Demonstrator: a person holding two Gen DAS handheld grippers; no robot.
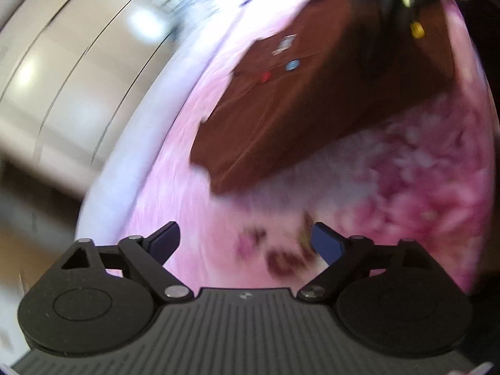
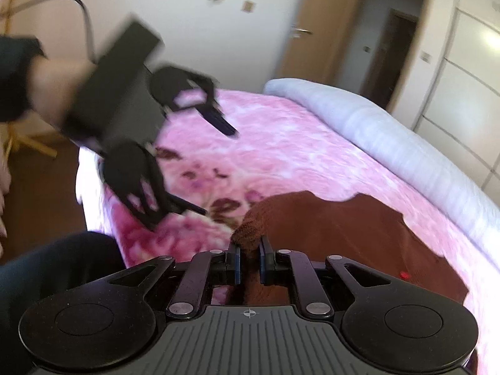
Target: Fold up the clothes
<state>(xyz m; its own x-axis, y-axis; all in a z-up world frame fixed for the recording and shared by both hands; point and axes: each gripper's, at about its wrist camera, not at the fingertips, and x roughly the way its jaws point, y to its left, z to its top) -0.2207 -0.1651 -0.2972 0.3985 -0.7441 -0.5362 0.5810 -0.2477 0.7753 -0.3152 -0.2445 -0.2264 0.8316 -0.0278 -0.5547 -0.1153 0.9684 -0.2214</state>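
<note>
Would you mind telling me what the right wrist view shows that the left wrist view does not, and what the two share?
Only the right wrist view shows the right tool shut on a knit edge of the brown garment, the left tool open in the air, a door and a sleeve. Only the left wrist view shows the garment's label and its blue, red and yellow dots. Both show the garment on the pink blanket.

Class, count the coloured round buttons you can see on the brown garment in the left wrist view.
3: red button and blue button side by side mid-garment, yellow button near the top right edge. Folds may hide others.
</note>
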